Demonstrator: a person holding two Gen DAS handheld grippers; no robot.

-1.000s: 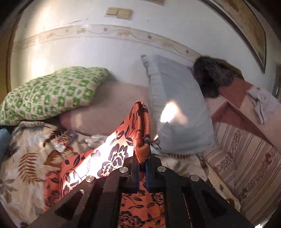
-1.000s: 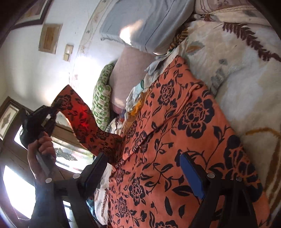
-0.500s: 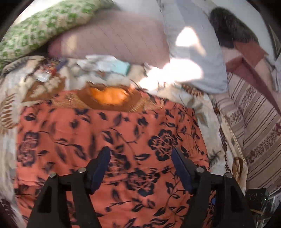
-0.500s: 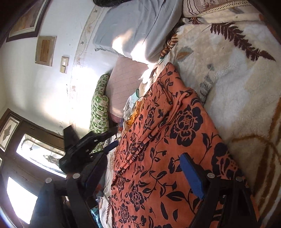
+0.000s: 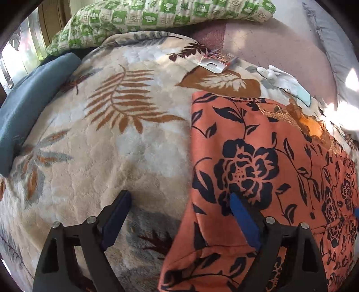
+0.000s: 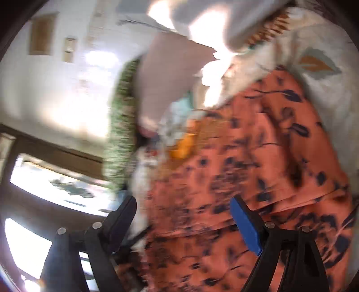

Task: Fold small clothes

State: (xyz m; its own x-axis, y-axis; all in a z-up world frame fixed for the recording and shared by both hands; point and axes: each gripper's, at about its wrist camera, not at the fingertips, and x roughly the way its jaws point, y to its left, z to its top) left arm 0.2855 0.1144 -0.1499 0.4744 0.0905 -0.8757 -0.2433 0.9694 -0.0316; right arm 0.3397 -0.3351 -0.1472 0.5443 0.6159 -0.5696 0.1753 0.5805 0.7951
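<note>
While the left gripper is held low over the bed w/ its jaws spread wide and nothing between them, the orange cotton garment printed w/ dark navy flowers is seen laid flat on the cream plush blanket w/ brown fern leaves. One blue-padded finger is seen over the garment's left part; the other finger sits over bare blanket, apart from the cloth. A fold edge is seen running down the garment's left side, approx. between the two fingers. A gold-trimmed neckline is shown at the garment's far end, near a pale pink pillow. A green-and-white checked pillow is placed beyond the blanket, and a blue-grey cushion is seen at the blanket's left edge. A small red-and-silver foil packet lies on the blanket, close to the pink pillow.

Through heavy motion blur in the right wrist view, the right gripper is shown w/ jaws likewise spread and empty, above the same garment.
</note>
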